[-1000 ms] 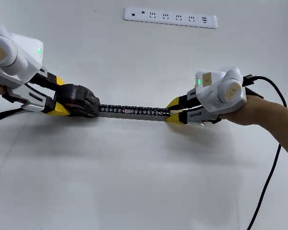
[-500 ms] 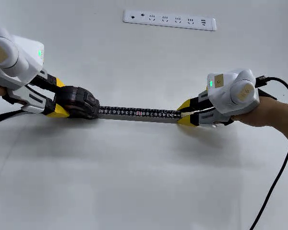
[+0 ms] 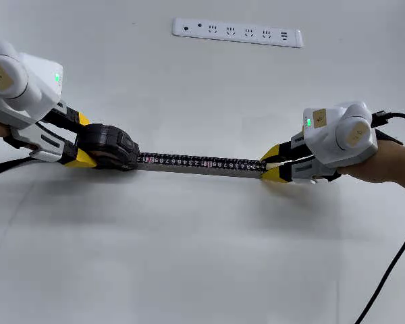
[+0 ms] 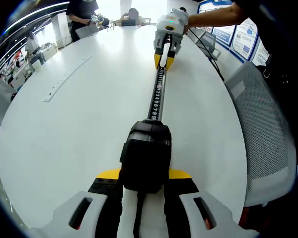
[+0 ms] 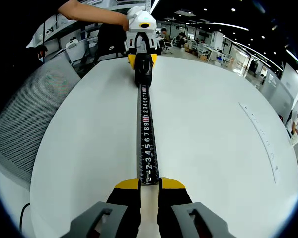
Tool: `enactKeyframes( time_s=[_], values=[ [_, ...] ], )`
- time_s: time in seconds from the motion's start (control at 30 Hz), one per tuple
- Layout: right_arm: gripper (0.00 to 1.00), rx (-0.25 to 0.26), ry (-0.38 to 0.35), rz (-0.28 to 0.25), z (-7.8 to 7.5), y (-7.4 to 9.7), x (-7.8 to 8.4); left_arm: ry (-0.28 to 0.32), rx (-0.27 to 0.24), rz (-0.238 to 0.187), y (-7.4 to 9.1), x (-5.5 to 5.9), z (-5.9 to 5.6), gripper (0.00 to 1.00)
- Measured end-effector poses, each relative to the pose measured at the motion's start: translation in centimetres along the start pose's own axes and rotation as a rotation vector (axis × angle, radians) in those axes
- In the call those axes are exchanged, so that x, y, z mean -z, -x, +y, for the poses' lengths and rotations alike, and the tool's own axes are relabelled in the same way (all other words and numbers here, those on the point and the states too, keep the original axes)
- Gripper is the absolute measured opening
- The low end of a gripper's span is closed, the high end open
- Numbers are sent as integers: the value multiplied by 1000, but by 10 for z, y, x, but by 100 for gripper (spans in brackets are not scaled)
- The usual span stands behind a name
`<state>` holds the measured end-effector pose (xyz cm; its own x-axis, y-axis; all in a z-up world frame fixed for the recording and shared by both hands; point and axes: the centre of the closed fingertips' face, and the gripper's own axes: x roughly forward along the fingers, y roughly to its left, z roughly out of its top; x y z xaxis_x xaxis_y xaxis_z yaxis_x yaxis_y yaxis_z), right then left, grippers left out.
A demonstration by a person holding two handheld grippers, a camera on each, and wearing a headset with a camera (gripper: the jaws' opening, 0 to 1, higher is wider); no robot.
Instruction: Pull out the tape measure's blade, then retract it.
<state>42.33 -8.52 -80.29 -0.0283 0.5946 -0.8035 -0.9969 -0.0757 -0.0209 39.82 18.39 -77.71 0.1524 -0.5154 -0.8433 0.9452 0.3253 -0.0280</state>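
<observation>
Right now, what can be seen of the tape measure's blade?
The blade is a narrow dark strip with white numerals and one reddish mark, drawn out straight and taut. One end enters the black case held by the left gripper; the right gripper pinches its tip. It runs low along the white table; contact is unclear.
</observation>
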Motion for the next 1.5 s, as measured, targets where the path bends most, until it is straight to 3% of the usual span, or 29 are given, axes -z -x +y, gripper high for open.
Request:
enactKeyframes(
  time_s=[0.3, 1.5],
  values=[
    [8, 8, -9, 22, -2, 5, 8, 1, 1, 3, 0, 0, 1, 26],
    [12, -35, -9, 46, 1, 4, 8, 2, 10, -8, -1, -5, -5, 28]
  ],
)
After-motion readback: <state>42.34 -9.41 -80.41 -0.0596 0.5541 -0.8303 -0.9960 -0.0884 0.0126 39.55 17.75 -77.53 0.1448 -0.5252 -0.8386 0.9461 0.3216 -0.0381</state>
